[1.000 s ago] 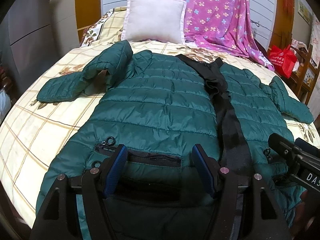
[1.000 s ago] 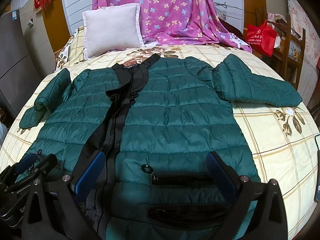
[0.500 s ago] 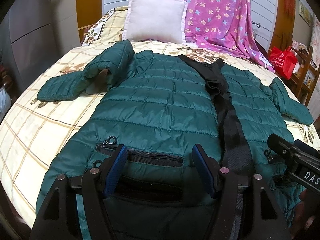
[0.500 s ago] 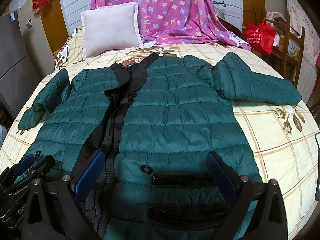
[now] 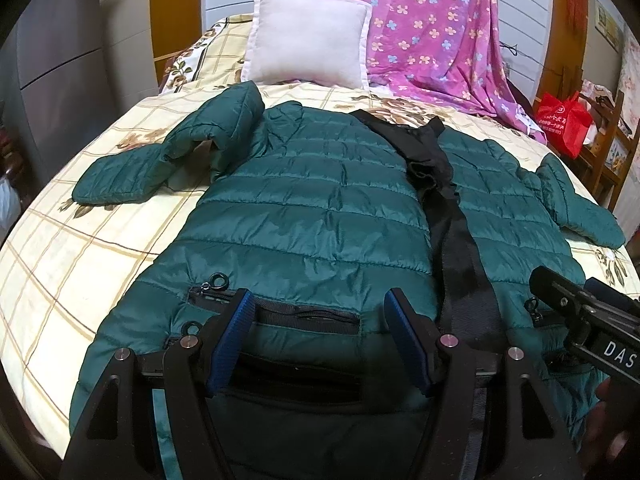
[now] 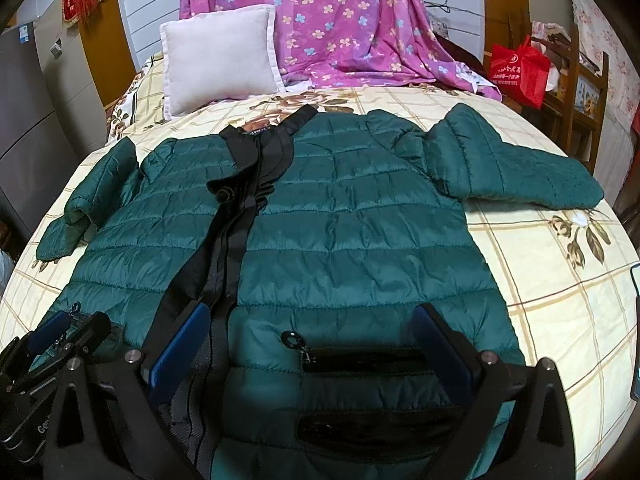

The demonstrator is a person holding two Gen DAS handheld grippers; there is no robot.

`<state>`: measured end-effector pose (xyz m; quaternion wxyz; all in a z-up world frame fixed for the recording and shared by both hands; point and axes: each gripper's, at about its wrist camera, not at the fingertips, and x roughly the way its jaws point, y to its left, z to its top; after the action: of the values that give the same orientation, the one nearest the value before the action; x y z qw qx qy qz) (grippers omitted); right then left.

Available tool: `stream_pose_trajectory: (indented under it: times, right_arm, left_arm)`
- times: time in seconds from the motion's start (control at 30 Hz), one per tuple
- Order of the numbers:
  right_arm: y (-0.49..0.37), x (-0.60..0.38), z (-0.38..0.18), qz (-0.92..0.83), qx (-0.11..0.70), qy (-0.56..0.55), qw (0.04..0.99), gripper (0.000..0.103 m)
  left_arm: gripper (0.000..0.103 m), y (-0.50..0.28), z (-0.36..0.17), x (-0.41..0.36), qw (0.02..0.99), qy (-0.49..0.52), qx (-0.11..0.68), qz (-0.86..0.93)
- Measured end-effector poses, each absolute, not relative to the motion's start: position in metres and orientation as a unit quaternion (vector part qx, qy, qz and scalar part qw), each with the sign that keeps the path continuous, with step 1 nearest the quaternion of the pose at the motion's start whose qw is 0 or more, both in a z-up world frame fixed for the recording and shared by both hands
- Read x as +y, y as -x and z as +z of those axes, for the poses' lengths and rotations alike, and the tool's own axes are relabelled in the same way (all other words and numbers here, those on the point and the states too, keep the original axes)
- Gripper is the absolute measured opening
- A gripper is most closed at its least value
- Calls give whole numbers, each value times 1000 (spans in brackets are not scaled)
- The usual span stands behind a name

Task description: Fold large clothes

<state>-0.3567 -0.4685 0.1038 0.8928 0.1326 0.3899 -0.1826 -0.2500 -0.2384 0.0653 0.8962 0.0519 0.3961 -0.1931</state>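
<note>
- A bed (image 5: pixel 60 264) with a cream plaid, flower-printed cover fills the room; a white pillow (image 5: pixel 306 38) leans at its head edge beside a draped pink floral blanket (image 5: pixel 432 32), and a red bag (image 6: pixel 520 68) sits off the bed's right side.
- A dark green puffer jacket (image 5: pixel 312 216) lies front up across the middle of the bed, collar toward the head edge, hem at the foot edge, sleeves spread toward the side edges, black zipper band (image 6: pixel 224 248) running down the middle.
- The left gripper (image 5: pixel 320 336) hangs over the hem by a zip pocket, jaws wide apart, empty.
- The right gripper (image 6: pixel 312 344) hangs over the hem's other pocket, equally spread, gripping nothing.
</note>
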Motion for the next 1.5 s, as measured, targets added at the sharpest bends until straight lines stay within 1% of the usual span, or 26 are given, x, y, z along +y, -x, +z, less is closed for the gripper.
stream_pose_trajectory:
  times: [0.23, 0.47, 0.67, 0.83, 0.97, 1.23, 1.5]
  right_arm:
    - [357, -469, 107, -189, 394, -122, 891, 102]
    - [345, -476, 131, -198, 393, -113, 891, 102]
    - [319, -480, 144, -192, 398, -107, 891, 102]
    - [305, -481, 148, -189, 395, -105, 893, 102]
    - [298, -488, 139, -191, 396, -113, 891, 102]
    - [286, -501, 122, -200, 411, -104, 883, 102]
    - [285, -505, 115, -195, 418, -112, 880, 102]
  left_arm:
    - [41, 247, 76, -238, 894, -44, 400, -196]
    - [41, 233, 105, -241, 901, -49, 385, -195]
    - [41, 210, 119, -252, 896, -34, 394, -199]
    - [41, 198, 117, -259, 895, -22, 399, -198]
    - [41, 189, 110, -263, 893, -12, 405, -195]
    - [41, 178, 85, -275, 886, -18, 425, -186]
    - [41, 173, 81, -277, 888, -22, 425, -177]
